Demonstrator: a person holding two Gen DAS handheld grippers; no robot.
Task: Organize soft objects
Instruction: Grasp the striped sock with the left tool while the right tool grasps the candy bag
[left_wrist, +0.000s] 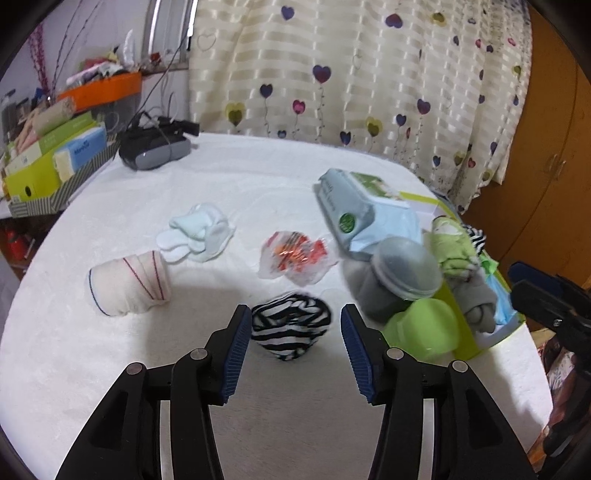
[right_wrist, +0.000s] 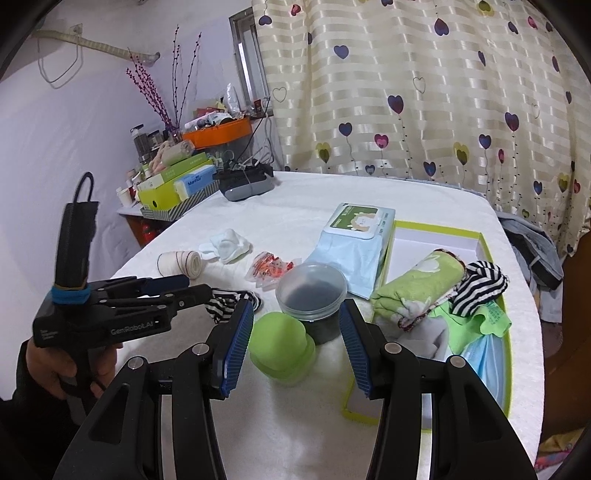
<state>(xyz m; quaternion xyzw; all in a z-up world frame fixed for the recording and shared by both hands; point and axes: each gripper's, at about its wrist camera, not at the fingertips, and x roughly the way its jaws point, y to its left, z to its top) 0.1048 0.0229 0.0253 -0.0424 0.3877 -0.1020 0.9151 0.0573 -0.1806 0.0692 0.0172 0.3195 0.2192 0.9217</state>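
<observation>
On the white table a black-and-white striped sock ball (left_wrist: 291, 328) lies between the fingers of my left gripper (left_wrist: 295, 314). The gripper is open: the sock lies close by the left pad, and the right pad stands clear of it. The right wrist view shows the same sock (right_wrist: 229, 302) under the left gripper (right_wrist: 177, 291). My right gripper (right_wrist: 297, 306) is open over a green round lid (right_wrist: 280, 347) and a clear tub (right_wrist: 312, 295), touching neither. A green-rimmed box (right_wrist: 480, 236) holds a green towel (right_wrist: 421, 284), another striped sock (right_wrist: 480, 284) and blue masks (right_wrist: 484, 354).
Loose on the cloth are a cream roll with red lines (left_wrist: 127, 282), white socks (left_wrist: 199, 236), a crinkled orange packet (left_wrist: 295, 260) and a wipes pack (left_wrist: 365, 210). A grey headset (left_wrist: 155, 147) and stacked boxes (left_wrist: 48, 162) stand at the far left. A curtain hangs behind.
</observation>
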